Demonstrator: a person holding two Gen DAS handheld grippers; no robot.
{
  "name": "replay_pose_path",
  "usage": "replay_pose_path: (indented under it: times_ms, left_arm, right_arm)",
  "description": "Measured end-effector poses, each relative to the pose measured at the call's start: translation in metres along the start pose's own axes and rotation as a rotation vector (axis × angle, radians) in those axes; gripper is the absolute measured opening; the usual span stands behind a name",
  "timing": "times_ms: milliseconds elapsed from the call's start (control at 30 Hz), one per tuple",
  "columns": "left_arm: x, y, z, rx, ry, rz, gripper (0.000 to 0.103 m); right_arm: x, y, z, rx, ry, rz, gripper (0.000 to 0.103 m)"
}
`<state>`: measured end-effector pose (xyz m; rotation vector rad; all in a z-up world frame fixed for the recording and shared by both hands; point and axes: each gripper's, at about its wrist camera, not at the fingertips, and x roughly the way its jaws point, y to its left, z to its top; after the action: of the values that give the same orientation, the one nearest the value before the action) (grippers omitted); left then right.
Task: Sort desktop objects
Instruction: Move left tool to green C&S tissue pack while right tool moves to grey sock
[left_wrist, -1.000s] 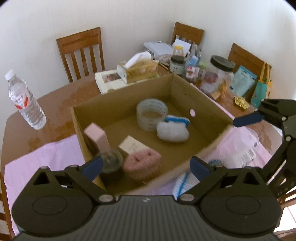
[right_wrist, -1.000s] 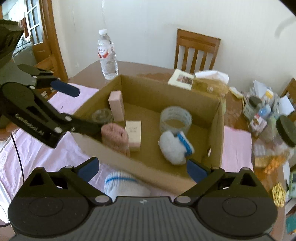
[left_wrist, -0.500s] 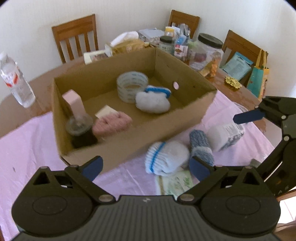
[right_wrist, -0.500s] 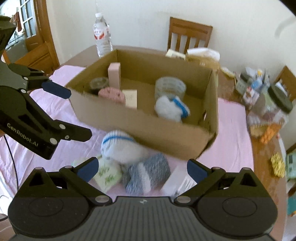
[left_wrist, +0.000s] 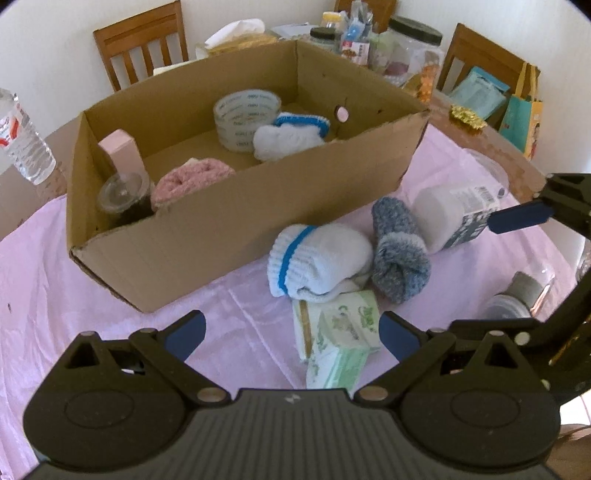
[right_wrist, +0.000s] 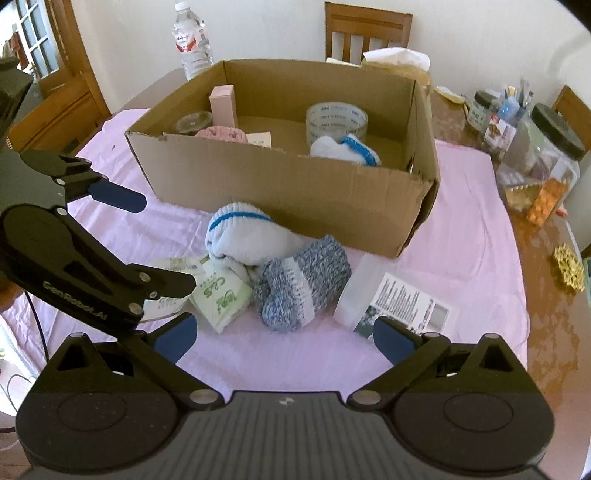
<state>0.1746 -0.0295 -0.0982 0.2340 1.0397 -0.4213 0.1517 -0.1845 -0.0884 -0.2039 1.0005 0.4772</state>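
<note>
A cardboard box (left_wrist: 229, 229) stands open on the pink cloth (left_wrist: 74, 295) that covers the surface. Inside it, at the left end, a pink carton (left_wrist: 122, 157) stands upright with a lidded cup (left_wrist: 123, 195) just in front of it and a pink rolled sock (left_wrist: 192, 181) beside the cup. Toward the far right of the box sits a roll of clear tape (left_wrist: 245, 118), and a white sock with a blue cuff (left_wrist: 291, 134) lies against it. In the right wrist view a small pale card (right_wrist: 260, 139) shows flat on the box floor behind the pink sock.

In front of the box, on the cloth, a white sock with a blue stripe (left_wrist: 317, 260) touches a grey-blue sock (left_wrist: 399, 251). A green tissue pack (left_wrist: 338, 339) lies just near of them, and a white bottle with a printed label (left_wrist: 454, 218) lies on its side to the right of the grey-blue sock.

The left gripper (left_wrist: 291, 332) hovers above the tissue pack, its fingers wide apart and holding nothing. The right gripper (right_wrist: 282, 338) hovers near the grey-blue sock, its fingers also spread wide and empty.

Beyond the box stand a water bottle (right_wrist: 192, 40) at the far left, wooden chairs (left_wrist: 142, 42), and jars (left_wrist: 413, 48) at the far right.
</note>
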Motion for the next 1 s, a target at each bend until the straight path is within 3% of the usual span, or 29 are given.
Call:
replay_pose_path:
  times_ms: [600, 733, 1000]
  left_arm:
    - [0.002, 0.04, -0.019, -0.086, 0.044, 0.064, 0.1]
    - [0.002, 0.041, -0.021, -0.069, 0.038, 0.045, 0.1]
    - [0.012, 0.032, -0.016, 0.051, -0.008, -0.062, 0.1]
  right_arm:
    - [0.006, 0.006, 0.005, 0.003, 0.012, 0.022, 0.103]
    - [0.007, 0.007, 0.008, -0.004, 0.014, 0.025, 0.103]
    - [0.011, 0.01, 0.008, -0.006, 0.03, 0.024, 0.103]
